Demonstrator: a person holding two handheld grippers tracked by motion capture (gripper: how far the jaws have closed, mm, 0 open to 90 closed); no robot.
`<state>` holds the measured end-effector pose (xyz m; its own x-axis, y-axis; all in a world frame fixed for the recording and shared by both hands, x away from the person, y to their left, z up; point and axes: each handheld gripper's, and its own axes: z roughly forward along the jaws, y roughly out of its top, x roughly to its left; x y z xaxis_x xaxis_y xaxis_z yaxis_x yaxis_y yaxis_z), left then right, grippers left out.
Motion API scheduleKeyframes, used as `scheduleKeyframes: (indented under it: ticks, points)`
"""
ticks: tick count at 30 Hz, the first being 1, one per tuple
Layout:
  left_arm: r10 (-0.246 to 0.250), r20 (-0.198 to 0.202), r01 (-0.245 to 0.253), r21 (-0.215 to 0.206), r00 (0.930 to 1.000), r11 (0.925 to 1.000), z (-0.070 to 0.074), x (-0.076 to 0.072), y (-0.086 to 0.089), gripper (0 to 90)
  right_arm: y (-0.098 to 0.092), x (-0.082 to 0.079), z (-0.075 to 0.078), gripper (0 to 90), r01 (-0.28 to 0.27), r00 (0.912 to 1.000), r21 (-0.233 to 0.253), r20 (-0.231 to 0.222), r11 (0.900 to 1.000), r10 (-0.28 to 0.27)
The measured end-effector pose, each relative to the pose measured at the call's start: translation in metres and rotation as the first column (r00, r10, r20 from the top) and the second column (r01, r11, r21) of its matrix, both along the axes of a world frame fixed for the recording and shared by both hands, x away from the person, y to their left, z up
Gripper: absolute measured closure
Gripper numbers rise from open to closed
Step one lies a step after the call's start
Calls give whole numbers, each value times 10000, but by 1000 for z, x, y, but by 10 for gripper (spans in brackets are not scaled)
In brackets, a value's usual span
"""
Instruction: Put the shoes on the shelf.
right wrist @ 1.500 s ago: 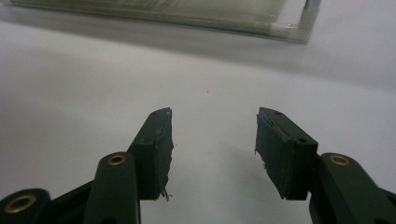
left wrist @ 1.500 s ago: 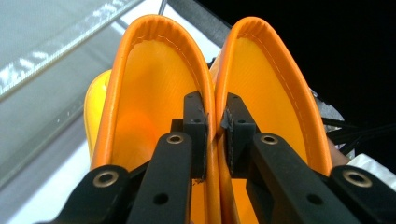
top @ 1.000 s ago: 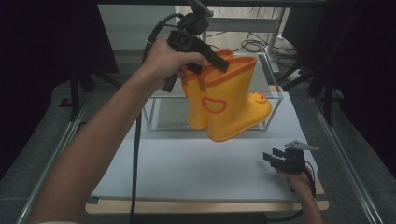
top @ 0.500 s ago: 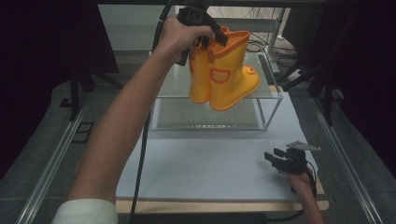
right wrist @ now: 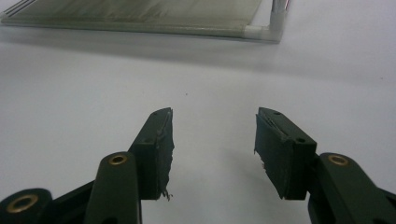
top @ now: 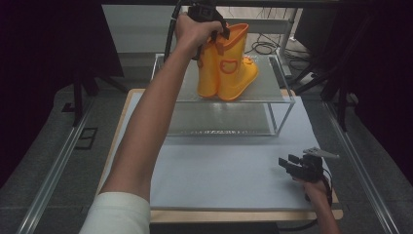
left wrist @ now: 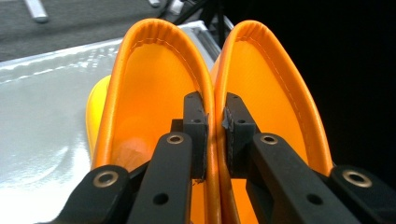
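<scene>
A pair of orange rubber boots [top: 228, 68] stands on the top shelf of a two-tier rack [top: 272, 90] at the back of the table. My left gripper [top: 214, 30] is shut on the two touching inner rims of the boot tops [left wrist: 215, 93], one jaw inside each boot. My right gripper [top: 288, 163] rests low near the table's front right, open, with nothing between its jaws [right wrist: 214, 140].
The rack has a lower shelf [top: 219, 124] and a white corner post [right wrist: 275, 21]. A pale sheet [top: 219, 170] covers the table in front of it. Dark floor and metal rails [top: 53, 170] flank the table; cables [top: 265, 46] lie behind.
My left gripper has carried the boots up and back, from in front of the rack onto its top shelf. The right gripper has stayed where it was.
</scene>
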<state>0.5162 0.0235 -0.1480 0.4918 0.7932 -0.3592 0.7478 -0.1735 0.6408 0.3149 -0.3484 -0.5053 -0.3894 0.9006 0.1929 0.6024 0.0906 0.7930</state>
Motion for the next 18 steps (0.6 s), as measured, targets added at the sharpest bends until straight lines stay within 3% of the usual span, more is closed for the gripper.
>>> scheduleKeyframes:
  ticks: [8,18]
  points:
    - [549,-102,-550,-82,9984,9985,-14,19,15,821,1,1,-2,469,-7,10000,-50,-67,10000,6]
    - [1158,-35,-1158,16,9933,9933,-33,32,30,820,3,2,-3,467,-86,9999,-160,-134,9998,84]
